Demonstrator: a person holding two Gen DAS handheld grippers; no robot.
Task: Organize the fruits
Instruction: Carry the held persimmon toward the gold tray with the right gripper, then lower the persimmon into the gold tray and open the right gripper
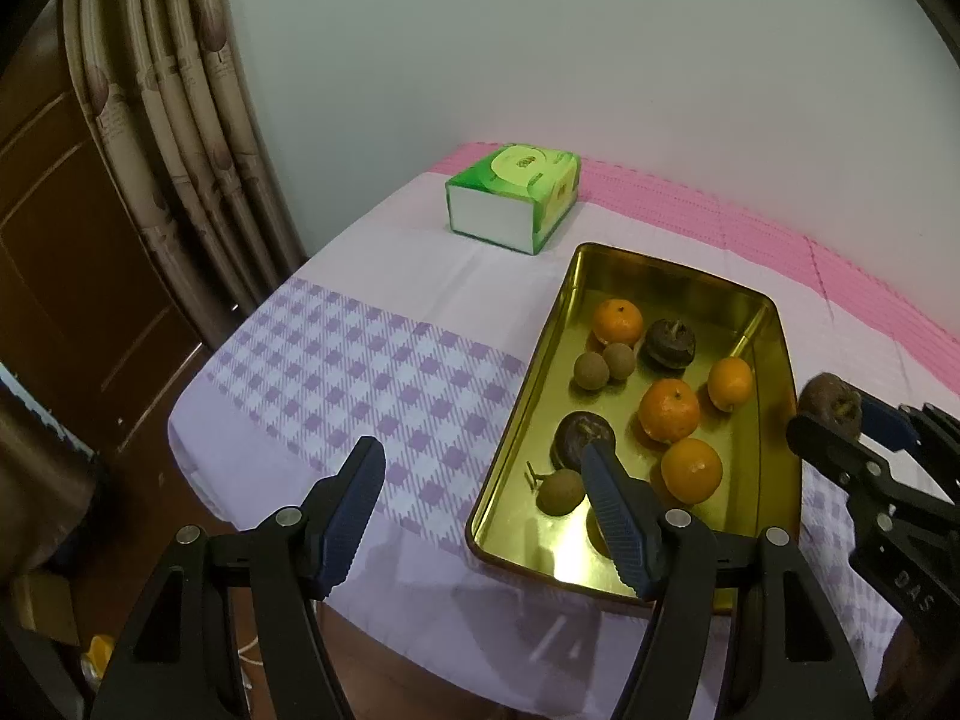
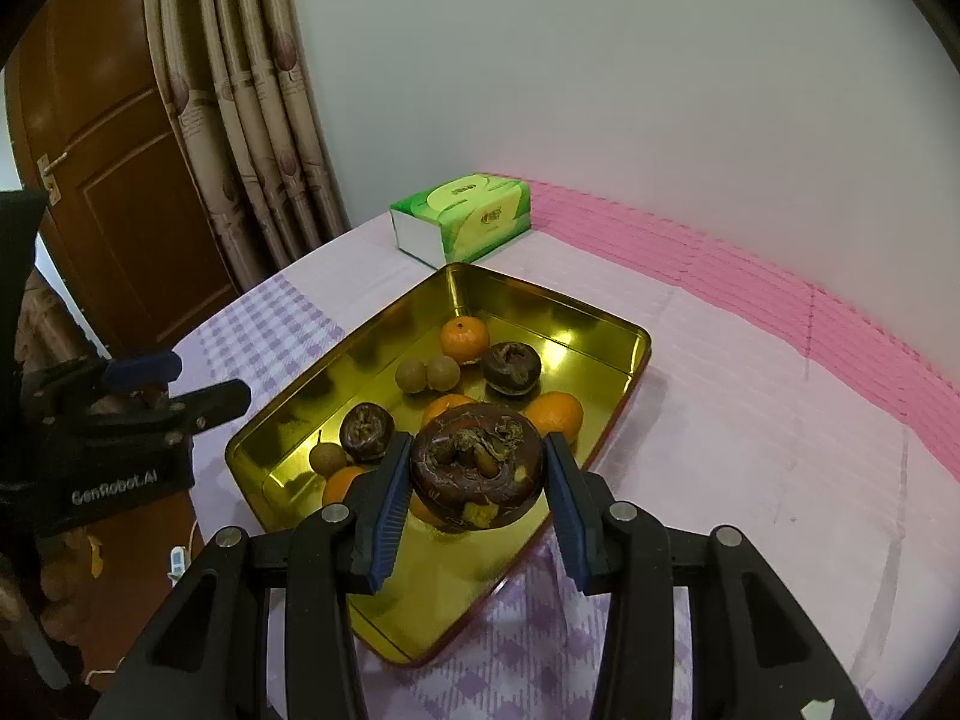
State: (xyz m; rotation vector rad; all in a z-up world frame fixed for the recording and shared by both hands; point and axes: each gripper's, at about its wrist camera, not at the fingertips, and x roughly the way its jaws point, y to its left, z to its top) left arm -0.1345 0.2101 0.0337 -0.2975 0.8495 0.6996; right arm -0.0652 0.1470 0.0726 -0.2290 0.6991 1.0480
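A gold metal tray (image 1: 528, 360) (image 2: 300, 384) lies on the table and holds several oranges (image 1: 668, 409), small brown longans (image 1: 590, 370) and two dark brown water chestnuts (image 1: 669, 343). My right gripper (image 2: 477, 483) is shut on a third dark water chestnut (image 2: 477, 468) and holds it above the tray's near right edge; it also shows in the left wrist view (image 1: 831, 405). My left gripper (image 1: 483, 483) is open and empty, above the tray's near left corner, one finger over the tray and one over the cloth.
A green tissue box (image 1: 516, 195) (image 2: 465, 210) stands behind the tray. The table has a purple checked cloth (image 1: 336, 360) and a pink mat (image 2: 780, 312) along the white wall. Curtains and a wooden door are at the left, past the table edge.
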